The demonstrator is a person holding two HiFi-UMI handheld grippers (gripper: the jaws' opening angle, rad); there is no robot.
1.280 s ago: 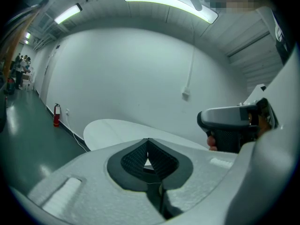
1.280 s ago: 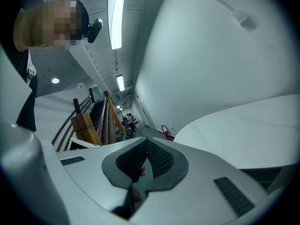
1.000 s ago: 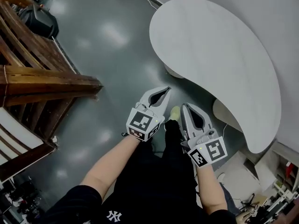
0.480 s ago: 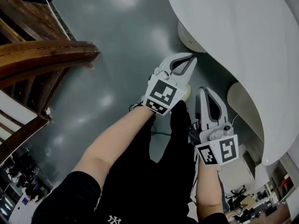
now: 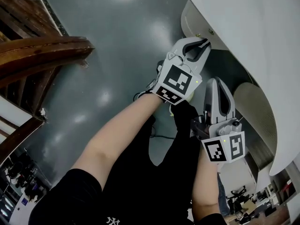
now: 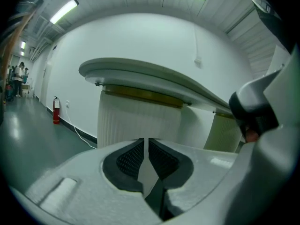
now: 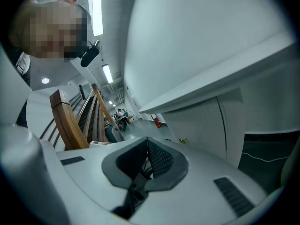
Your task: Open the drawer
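- The left tool (image 5: 206,43) is held out low in front of the person, just beside the rounded edge of the white worktop (image 5: 243,27); in the left gripper view its jaws (image 6: 146,140) stand together, with only a hairline slit between the black pads and nothing in it
- The right tool (image 5: 218,80) sits beside it, a little nearer the person's body and under the overhang of the worktop; in the right gripper view its pads (image 7: 147,141) meet at the tip, empty as well
- Each tool shows its black-and-white marker cube towards the head camera, and a bare forearm (image 5: 122,130) leads up to the left one
- The drawer cannot be picked out for sure: under the worktop there is a white ribbed base (image 6: 136,121) with a yellowish strip along its top, straight ahead of the left tool, and a second, paler ribbed panel (image 6: 225,132) further right
- In the head view the same base (image 5: 193,20) shows just past the left tool's tips, with a small brass fitting (image 5: 197,35) on its upper edge
- Neither tool touches the base or the worktop
- The grey glossy floor (image 5: 117,55) fills the middle of the head view, and a dark wooden frame (image 5: 42,55) stands well apart on the left
- A red fire extinguisher (image 6: 56,110) stands against the far white wall
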